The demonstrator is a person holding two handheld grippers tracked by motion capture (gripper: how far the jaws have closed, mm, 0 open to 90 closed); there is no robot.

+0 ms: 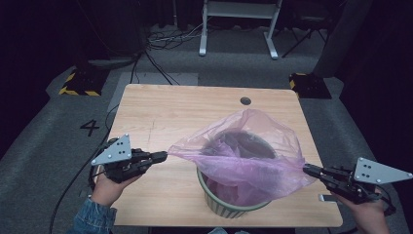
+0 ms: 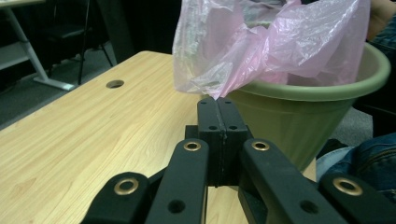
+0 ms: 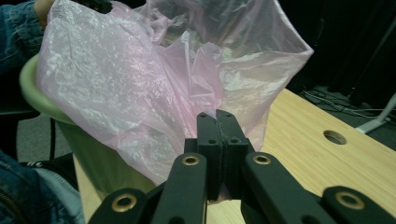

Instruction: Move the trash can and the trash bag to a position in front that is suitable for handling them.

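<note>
My left gripper (image 1: 162, 156) sits low at the near left, its fingers (image 2: 208, 116) pressed together and pointing right. My right gripper (image 1: 308, 168) sits at the near right, fingers (image 3: 208, 130) clamped together and pointing left.

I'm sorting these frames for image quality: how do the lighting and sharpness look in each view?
High view: table evenly lit, surroundings dark, overall soft. Left gripper view: pink bag bright with slight sheen, near linkage blurred. Right gripper view: bag film glares whitish, dark backdrop, green bin dim.

Black tools (image 1: 158, 157) (image 1: 311, 170) — brass rivets, grey three-cornered plates, trailing cables — denim sleeve (image 1: 95, 219).
</note>
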